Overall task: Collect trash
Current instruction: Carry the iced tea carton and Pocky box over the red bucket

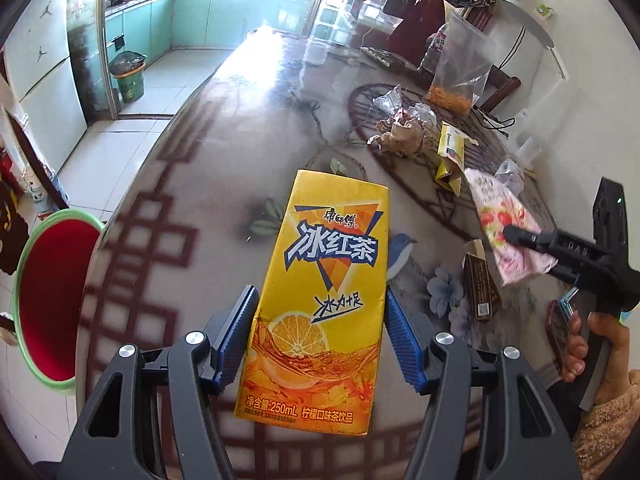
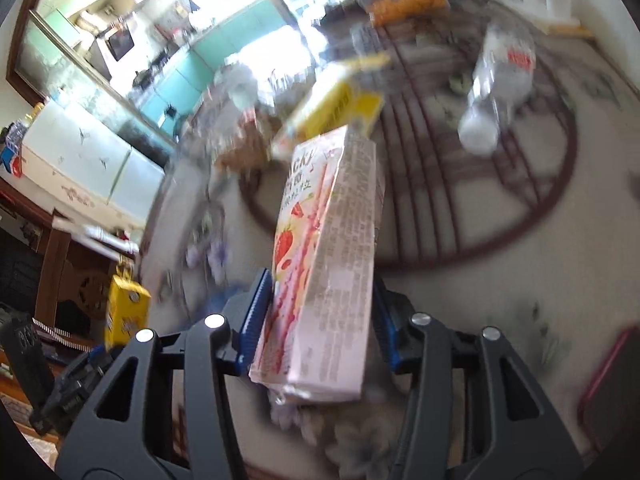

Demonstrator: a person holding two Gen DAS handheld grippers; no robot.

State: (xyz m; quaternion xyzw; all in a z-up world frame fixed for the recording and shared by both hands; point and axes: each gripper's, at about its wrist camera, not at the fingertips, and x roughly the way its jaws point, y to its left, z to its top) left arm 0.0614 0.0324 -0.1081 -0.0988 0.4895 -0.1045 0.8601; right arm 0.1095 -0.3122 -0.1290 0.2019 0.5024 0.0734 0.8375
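My left gripper (image 1: 320,294) is shut on a yellow iced-tea carton (image 1: 328,280), its blue pads pressing both sides, and holds it upright above the patterned table (image 1: 200,208). At the right of the left wrist view my right gripper (image 1: 516,236) grips a pink strawberry snack box (image 1: 500,216). The right wrist view shows that box (image 2: 332,264) between the blue pads of my right gripper (image 2: 322,280), lifted off the table. The same view has the yellow carton (image 2: 124,312) at its lower left. A red bin with a green rim (image 1: 76,216) stands on the floor left of the table.
More trash lies on the table: crumpled paper (image 1: 400,132), an opened yellow carton (image 1: 450,152), a brown carton (image 1: 480,288), a clear plastic bottle (image 2: 496,92) and a bag of orange snacks (image 1: 460,72). A phone (image 1: 558,328) lies near the person's hand (image 1: 600,344).
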